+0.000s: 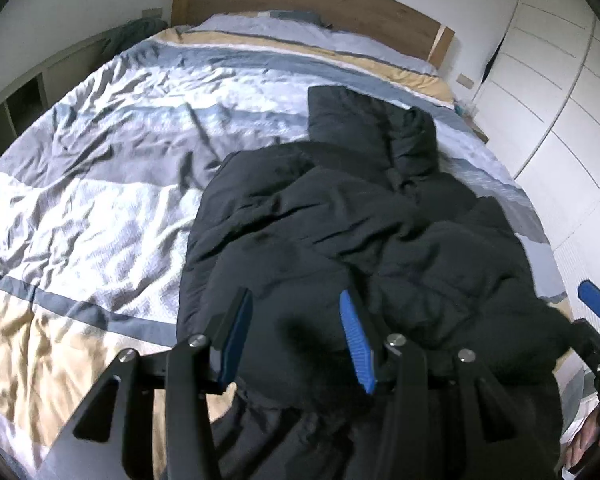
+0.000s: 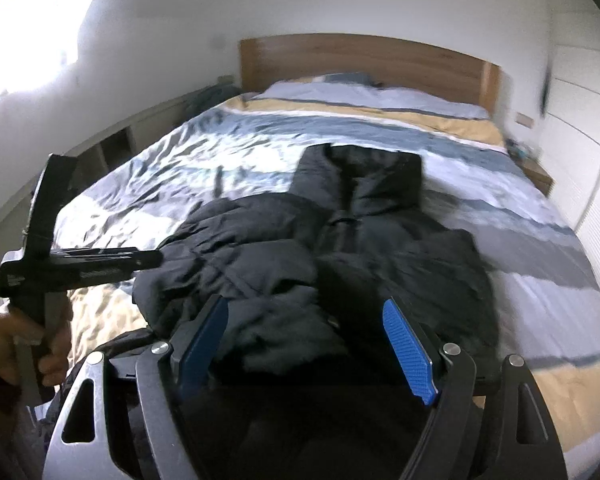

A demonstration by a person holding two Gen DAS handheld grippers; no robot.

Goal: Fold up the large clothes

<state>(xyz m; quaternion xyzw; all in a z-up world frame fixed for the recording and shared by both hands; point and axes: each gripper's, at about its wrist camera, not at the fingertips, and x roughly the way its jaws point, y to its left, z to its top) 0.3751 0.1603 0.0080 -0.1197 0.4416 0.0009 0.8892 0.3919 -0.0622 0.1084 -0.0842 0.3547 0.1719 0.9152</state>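
Beyond both sets of fingers, black padded jacket (image 1: 340,240) lies rumpled. Left gripper (image 1: 296,336) half-open, right gripper (image 2: 306,344) wide, both empty. Advice: pinch hem corners, spread flat first.

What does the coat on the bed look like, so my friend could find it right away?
Look at the big bed with the wooden headboard and striped cover. A puffy black coat lies crumpled on the side near the white cupboards, hood toward the pillows. It is the only dark thing on the pale cover.
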